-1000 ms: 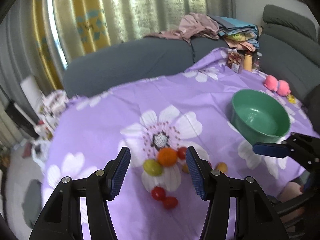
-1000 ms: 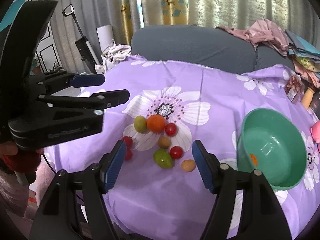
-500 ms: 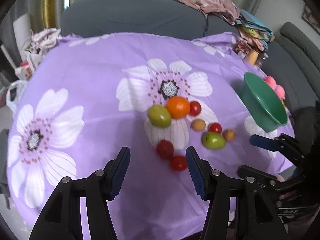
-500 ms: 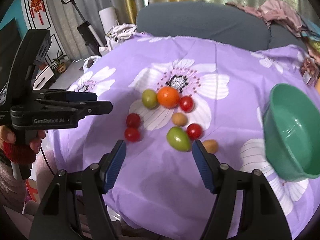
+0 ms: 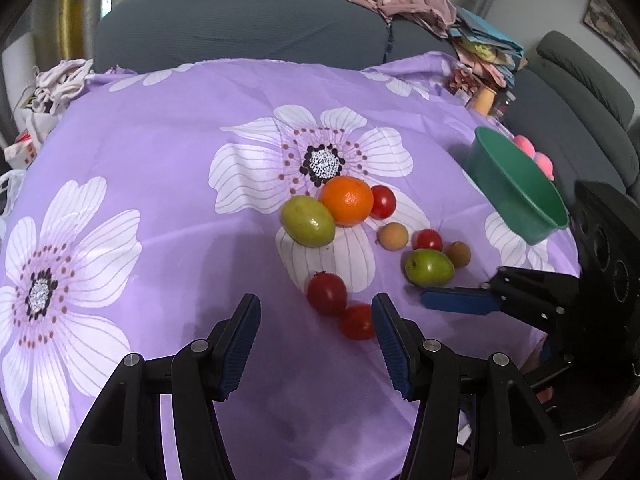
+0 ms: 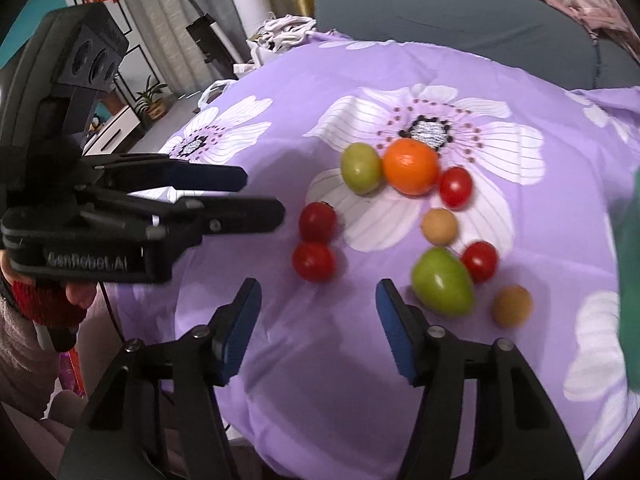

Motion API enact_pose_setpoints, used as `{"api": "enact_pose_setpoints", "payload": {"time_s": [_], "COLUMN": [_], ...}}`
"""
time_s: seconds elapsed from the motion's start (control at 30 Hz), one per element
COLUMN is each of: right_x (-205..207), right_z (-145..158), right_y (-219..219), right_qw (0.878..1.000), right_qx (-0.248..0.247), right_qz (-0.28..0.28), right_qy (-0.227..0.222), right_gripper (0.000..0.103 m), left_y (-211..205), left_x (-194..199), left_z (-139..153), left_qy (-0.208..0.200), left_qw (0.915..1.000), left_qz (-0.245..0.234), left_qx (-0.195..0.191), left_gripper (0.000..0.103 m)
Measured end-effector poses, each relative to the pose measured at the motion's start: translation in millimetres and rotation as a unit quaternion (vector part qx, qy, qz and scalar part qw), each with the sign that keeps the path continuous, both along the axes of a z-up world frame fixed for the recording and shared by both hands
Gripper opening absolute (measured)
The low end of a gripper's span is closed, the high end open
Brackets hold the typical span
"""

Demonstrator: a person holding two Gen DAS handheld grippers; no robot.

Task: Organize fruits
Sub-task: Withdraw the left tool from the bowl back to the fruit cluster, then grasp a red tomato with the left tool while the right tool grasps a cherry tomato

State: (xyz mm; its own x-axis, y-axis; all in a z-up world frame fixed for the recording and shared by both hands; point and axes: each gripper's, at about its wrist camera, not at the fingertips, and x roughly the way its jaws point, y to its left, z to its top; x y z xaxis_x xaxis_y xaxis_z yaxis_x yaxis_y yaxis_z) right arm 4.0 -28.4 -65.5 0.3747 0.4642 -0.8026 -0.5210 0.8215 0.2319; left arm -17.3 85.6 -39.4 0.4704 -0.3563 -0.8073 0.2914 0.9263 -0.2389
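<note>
Lying crosswise (blunt end left): green fruit (image 6: 442,283)

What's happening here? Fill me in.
A person holds a gripper in each hand over a purple flowered cloth, sorting fruit. The left gripper is open, with two red tomatoes just ahead of its fingers. The right gripper has nothing between its jaws, which are closing, and points near the green fruit. An orange, more tomatoes and small brown fruits lie loose on the cloth. None shows in the part of the green bowl that can be seen.
</note>
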Motion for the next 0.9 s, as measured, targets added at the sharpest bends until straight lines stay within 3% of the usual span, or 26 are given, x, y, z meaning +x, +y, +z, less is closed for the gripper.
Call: {"api": "enact_pose_setpoints", "payload": {"time_s": [0.2,0.37,0.73,0.9], "right_x": [19.5,23.0,3.6,-2.2], "right_z": [-16.8,-22.1,-16.3,-11.2], "right_y": [16.3,18.3,-25.0,-36.7], "right_qw": [1.0,1.0,1.0,1.0], "right_qx": [-0.004,-0.005,-0.01,0.0], "right_qz": [0.011,0.012,-0.018,-0.025], "right_qy": [0.012,0.014,0.021,0.017], "right_gripper": [0.047,0.028,0.028,0.028], "left_y": [3.8,-0.4,-30.5,-41.8], "left_x": [3.5,7.7,17.7,23.0], "left_z": [-0.1,-0.6,-9.2,-20.3], "left_qy": [-0.008,-0.011,-0.01,0.004], "left_qw": [0.9999,0.9994,0.9962,0.9949], "left_qz": [-0.014,-0.032,-0.071,-0.076], "left_qx": [-0.001,0.008,0.048,0.066], "left_gripper": [0.057,0.057,0.057,0.05]}}
